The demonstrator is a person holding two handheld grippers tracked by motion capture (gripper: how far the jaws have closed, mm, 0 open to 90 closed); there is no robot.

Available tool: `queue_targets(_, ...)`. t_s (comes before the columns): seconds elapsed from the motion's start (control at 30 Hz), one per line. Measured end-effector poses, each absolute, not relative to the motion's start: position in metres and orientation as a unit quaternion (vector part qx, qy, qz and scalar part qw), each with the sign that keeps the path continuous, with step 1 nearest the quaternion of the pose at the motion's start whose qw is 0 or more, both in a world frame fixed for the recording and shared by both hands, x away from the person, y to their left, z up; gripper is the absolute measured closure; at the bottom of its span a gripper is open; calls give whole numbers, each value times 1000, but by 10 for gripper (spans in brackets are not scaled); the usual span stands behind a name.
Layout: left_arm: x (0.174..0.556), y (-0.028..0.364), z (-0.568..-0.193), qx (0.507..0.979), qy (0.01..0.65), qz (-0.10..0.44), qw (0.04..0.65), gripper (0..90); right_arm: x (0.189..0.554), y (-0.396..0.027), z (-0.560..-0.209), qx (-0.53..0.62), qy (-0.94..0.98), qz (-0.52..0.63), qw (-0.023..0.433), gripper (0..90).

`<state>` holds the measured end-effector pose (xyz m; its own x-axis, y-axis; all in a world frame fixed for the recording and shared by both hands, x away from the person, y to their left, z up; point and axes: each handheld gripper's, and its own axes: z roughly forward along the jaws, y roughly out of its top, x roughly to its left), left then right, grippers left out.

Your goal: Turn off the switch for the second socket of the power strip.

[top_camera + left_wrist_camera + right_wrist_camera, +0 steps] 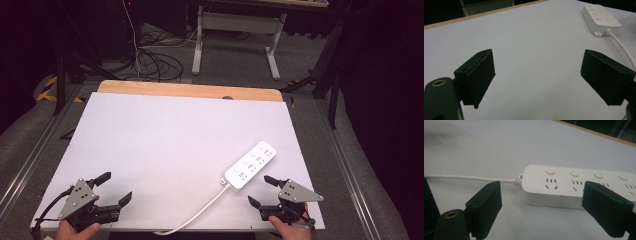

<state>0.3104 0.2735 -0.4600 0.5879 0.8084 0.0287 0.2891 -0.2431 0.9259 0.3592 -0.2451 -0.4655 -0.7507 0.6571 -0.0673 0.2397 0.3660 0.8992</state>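
While both grippers wait low at the near edge of the white bench point(165, 135), the power strip point(251, 164) lies flat near the right gripper point(261, 191) — fingers spread, nothing between them. The left gripper point(114, 187) is wide apart too — well away.

Both grippers point(114, 187) point(261, 190) are black, grey three-cornered plates on top, seemingly screw-studded.

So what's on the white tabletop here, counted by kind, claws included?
White power strip with its cord: 1
Handheld claws: 2, the left claw and the right claw, both open and apart from the strip
Total: 3
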Motion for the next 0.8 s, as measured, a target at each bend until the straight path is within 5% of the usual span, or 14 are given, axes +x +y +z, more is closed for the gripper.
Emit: queue_targets(0.8, 310, 273, -460, 740, 369, 276, 490, 129, 359, -243, -462, 276, 802, 484, 213, 185)
